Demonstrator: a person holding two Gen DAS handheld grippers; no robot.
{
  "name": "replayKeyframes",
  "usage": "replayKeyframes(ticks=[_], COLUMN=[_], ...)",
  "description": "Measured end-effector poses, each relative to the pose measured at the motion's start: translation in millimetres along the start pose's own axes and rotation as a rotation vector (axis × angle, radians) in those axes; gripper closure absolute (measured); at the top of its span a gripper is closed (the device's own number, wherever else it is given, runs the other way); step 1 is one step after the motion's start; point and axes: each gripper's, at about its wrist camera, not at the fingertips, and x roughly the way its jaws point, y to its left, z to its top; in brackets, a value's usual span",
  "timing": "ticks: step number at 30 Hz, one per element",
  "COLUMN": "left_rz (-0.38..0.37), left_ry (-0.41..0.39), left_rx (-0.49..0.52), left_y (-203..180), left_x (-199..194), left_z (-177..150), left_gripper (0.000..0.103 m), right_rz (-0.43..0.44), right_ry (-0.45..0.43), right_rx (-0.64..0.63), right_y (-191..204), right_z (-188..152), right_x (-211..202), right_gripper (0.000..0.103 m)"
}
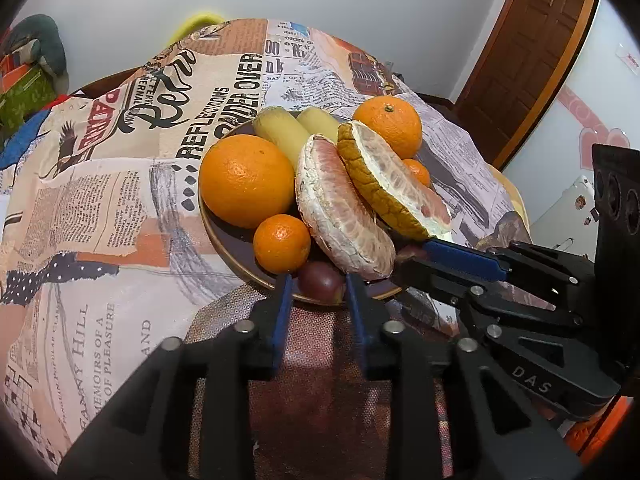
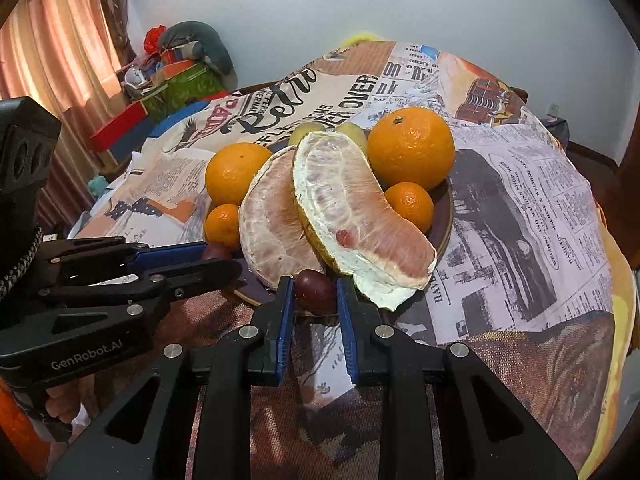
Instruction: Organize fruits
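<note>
A dark plate (image 1: 224,236) (image 2: 446,220) on a newspaper-print cloth holds two big oranges (image 1: 246,180) (image 2: 412,148), small mandarins (image 1: 282,244) (image 2: 410,204), two pomelo pieces (image 1: 344,212) (image 2: 360,216), two yellow-green fruits (image 1: 280,130) and dark red grapes (image 1: 320,282) (image 2: 314,286) at the near rim. My left gripper (image 1: 318,284) is open, its fingers either side of a grape. My right gripper (image 2: 314,288) is open with a grape between its tips. Each gripper shows in the other's view (image 1: 460,258) (image 2: 176,256).
The cloth-covered table (image 1: 100,208) (image 2: 520,220) drops away at its edges. A wooden door (image 1: 528,52) stands at the right. Boxes and a cushion (image 2: 180,68) sit beside a curtain at the left. A white wall lies behind.
</note>
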Motion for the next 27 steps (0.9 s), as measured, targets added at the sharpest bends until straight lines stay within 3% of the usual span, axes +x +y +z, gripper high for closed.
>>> replayKeyframes(ticks=[7,11,16,24,27], left_rz=[0.019,0.038,0.055,0.077,0.086], left_ry=[-0.016,-0.069,-0.187,-0.429,-0.524], left_rx=[-0.01,-0.013,-0.014,0.029,0.049], left_y=[2.0,0.6,-7.3,-35.8,-49.9], left_x=[-12.4,-37.3,-89.9,-189.3,-226.0], left_z=[-2.2,-1.3,5.7,11.0,4.7], left_gripper=[0.07,0.07,0.07,0.07,0.061], right_rz=[0.001,-0.002,-0.057,-0.056,-0.056], right_ry=[0.001,-0.039,-0.161,-0.407,-0.492], right_rx=[0.013,0.009,-0.01,0.001,-0.016], right_y=[0.7,2.5,9.2,22.6,35.7], right_z=[-0.8,3.2,14.3,25.9,22.8], right_x=[-7.6,-27.9,-74.7,-172.7,-206.9], right_gripper=[0.079,0.079,0.079,0.079,0.079])
